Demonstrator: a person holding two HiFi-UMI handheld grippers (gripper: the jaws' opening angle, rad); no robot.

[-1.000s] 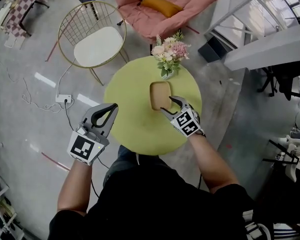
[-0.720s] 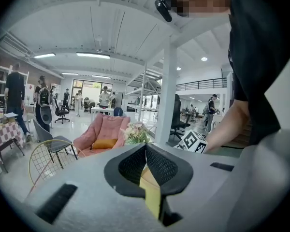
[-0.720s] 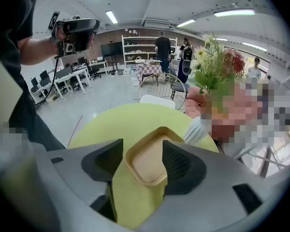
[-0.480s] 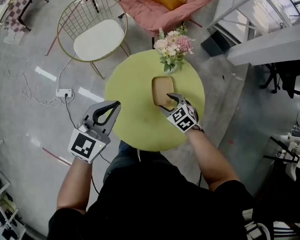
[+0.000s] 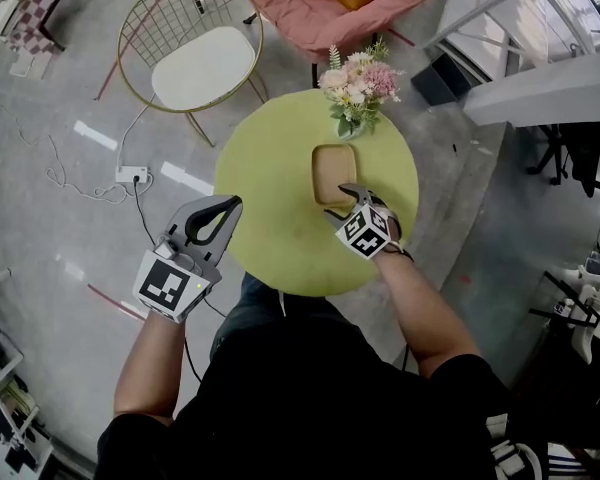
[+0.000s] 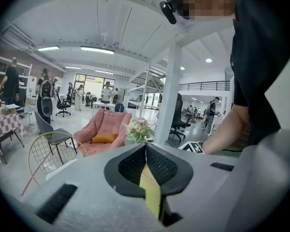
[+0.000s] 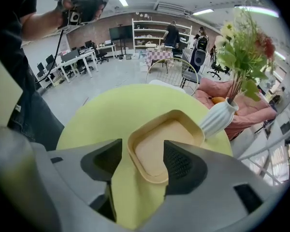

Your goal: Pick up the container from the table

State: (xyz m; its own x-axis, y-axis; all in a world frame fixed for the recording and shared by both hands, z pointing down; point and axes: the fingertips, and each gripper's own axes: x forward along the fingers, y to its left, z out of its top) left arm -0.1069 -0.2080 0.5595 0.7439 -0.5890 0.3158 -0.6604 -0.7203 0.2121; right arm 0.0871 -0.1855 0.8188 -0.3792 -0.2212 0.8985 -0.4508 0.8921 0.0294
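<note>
The right gripper (image 5: 347, 196) points steeply down over the near end of the container (image 5: 333, 171). Its jaws stand wide apart and have just been opening further. In the right gripper view the container's near rounded corner (image 7: 152, 170) shows between the two jaws. One pad stands clear outside the rim, and the other jaw overlaps the container's far side. I cannot tell whether that jaw touches it, but nothing is clamped.

The container is a shallow, tan, empty tray lying flat on the round yellow-green bench (image 5: 270, 223), just beside a white ribbed vase of flowers (image 5: 354, 118).

The left gripper (image 5: 232, 204) hangs off the bench's left edge, well apart from the container. Its jaws are pressed together with nothing between them (image 6: 146, 146).
</note>
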